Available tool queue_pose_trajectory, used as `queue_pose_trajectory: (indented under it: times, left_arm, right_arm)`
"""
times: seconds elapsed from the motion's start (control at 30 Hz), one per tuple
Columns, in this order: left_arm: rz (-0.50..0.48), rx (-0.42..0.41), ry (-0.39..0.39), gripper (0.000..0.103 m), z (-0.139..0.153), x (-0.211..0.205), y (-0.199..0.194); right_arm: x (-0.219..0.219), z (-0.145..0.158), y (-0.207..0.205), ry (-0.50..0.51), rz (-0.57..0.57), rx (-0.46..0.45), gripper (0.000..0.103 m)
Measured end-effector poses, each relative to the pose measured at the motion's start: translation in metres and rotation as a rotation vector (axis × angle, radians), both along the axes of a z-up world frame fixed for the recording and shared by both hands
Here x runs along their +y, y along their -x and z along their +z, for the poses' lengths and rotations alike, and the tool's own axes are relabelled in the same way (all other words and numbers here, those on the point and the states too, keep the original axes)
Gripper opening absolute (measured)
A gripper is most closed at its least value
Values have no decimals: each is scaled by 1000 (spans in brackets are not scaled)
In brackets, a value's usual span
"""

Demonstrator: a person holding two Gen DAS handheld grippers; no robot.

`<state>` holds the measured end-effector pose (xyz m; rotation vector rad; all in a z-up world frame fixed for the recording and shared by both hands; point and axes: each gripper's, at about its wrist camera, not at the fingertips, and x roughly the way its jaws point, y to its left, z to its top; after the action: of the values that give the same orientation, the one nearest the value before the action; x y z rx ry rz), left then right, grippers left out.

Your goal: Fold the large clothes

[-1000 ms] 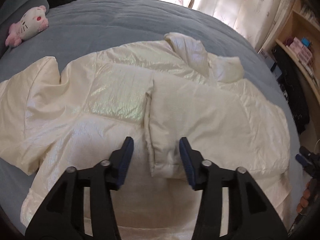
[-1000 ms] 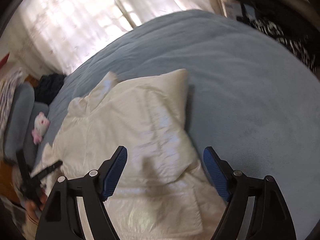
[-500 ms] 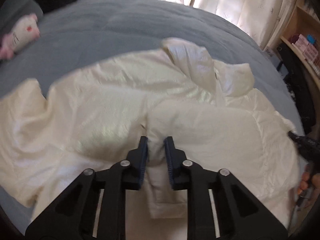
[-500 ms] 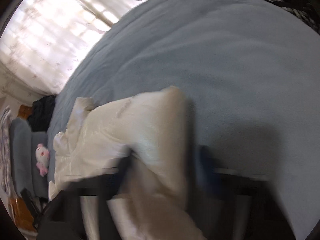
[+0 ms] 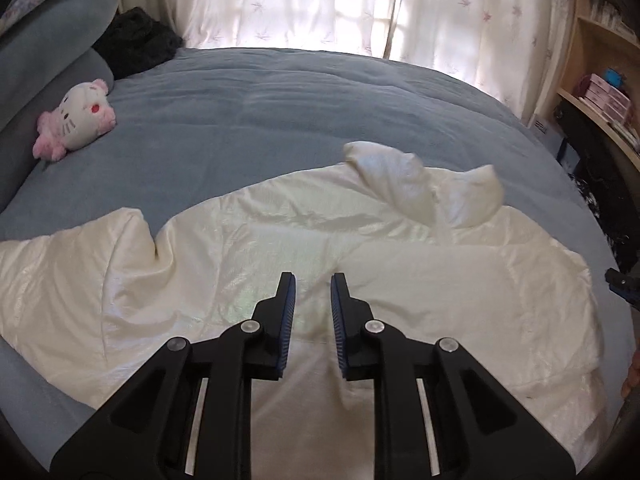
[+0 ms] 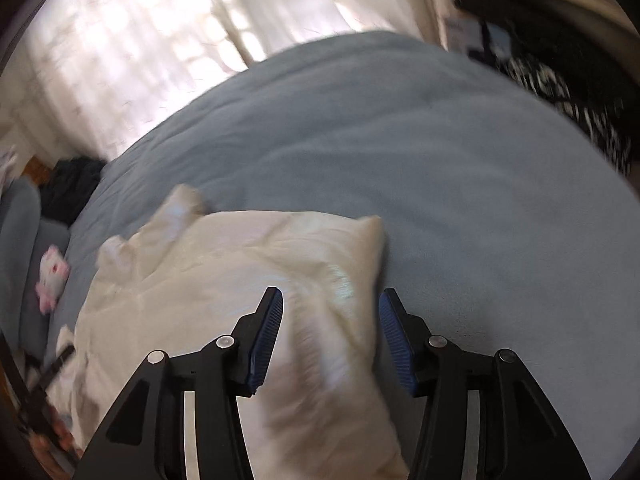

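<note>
- Where the grey-blue bedspread point(image 5: 304, 120) fills the bed, a cream padded jacket point(image 5: 440, 280) lies spread flat, collar toward the curtained window point(image 5: 320, 0).
- Left gripper point(image 5: 313, 286): jaws narrowed to a slim gap, a fold of the jacket's folded-in sleeve pinched between the blue pads.
- Right gripper point(image 6: 330, 302): jaws opening, about half wide; the jacket's right edge point(image 6: 340, 280) lies between them, pads not pressing. View blurred.
- Pink-and-white plush toy point(image 5: 76, 118) near the pillows, well apart from the jacket.
- Dark garment point(image 5: 136, 40) at the bed's far corner.
</note>
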<state>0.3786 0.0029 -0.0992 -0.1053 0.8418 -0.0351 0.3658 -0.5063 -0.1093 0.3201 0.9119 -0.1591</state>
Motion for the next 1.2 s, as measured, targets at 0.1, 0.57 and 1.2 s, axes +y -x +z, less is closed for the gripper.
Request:
queue_pose_trajectory:
  times: [0.1,0.57,1.2]
  left_arm:
    - [-29,21,34,15,9,-22,2]
    - [-116,127,-99,17,-69,-106,-6]
    - [-58,75,-21,64,29,-33,90]
  right_arm:
    - [41,11,-3,13,84,-11,51]
    - [125,-53,-1,109,263,96,51]
    - [24,40,163,44,-16,58,57]
